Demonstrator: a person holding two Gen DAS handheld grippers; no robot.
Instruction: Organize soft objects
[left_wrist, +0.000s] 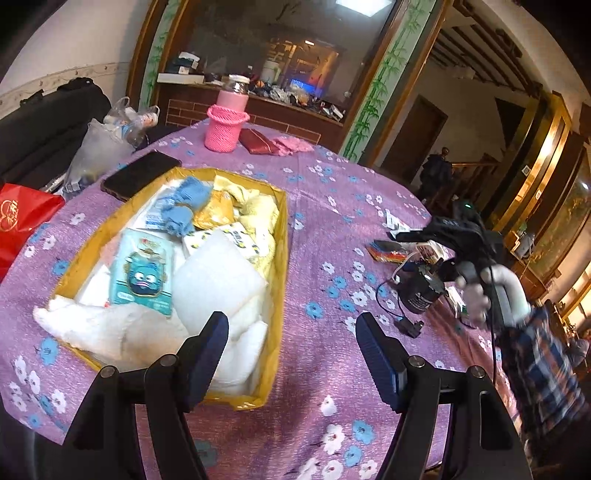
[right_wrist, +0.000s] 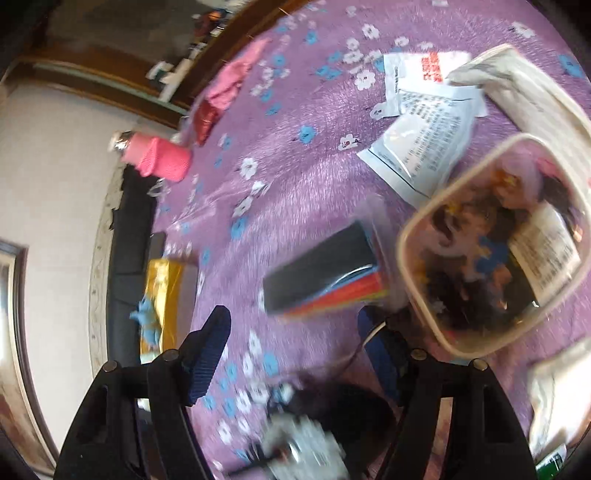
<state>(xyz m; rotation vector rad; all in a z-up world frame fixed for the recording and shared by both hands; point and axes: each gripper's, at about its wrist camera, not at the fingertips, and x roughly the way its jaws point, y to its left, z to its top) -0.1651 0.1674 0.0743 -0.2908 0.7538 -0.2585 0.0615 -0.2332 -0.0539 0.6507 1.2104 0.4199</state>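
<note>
A gold cardboard box (left_wrist: 282, 236) on the purple flowered tablecloth holds soft things: white pillows (left_wrist: 218, 280), blue knitted pieces (left_wrist: 184, 206), a yellow towel (left_wrist: 255, 210) and a tissue pack with a blue cartoon face (left_wrist: 144, 273). My left gripper (left_wrist: 291, 325) is open and empty over the box's near right corner, its left finger above the white pillows. My right gripper (right_wrist: 295, 317) is open and empty too, above bare cloth just short of a packet of coloured felt sheets (right_wrist: 321, 277). The right wrist view is motion-blurred. The gold box (right_wrist: 166, 291) lies far left there.
A clear plastic tub (right_wrist: 491, 240) of small items, paper packets (right_wrist: 424, 140) and a white pouch (right_wrist: 517, 85) lie right of the felt. A black cylinder with a cable (left_wrist: 421, 288), a phone (left_wrist: 140, 177), a pink knitted cup (left_wrist: 225, 129) and a person's hand (left_wrist: 480, 291) are also in view.
</note>
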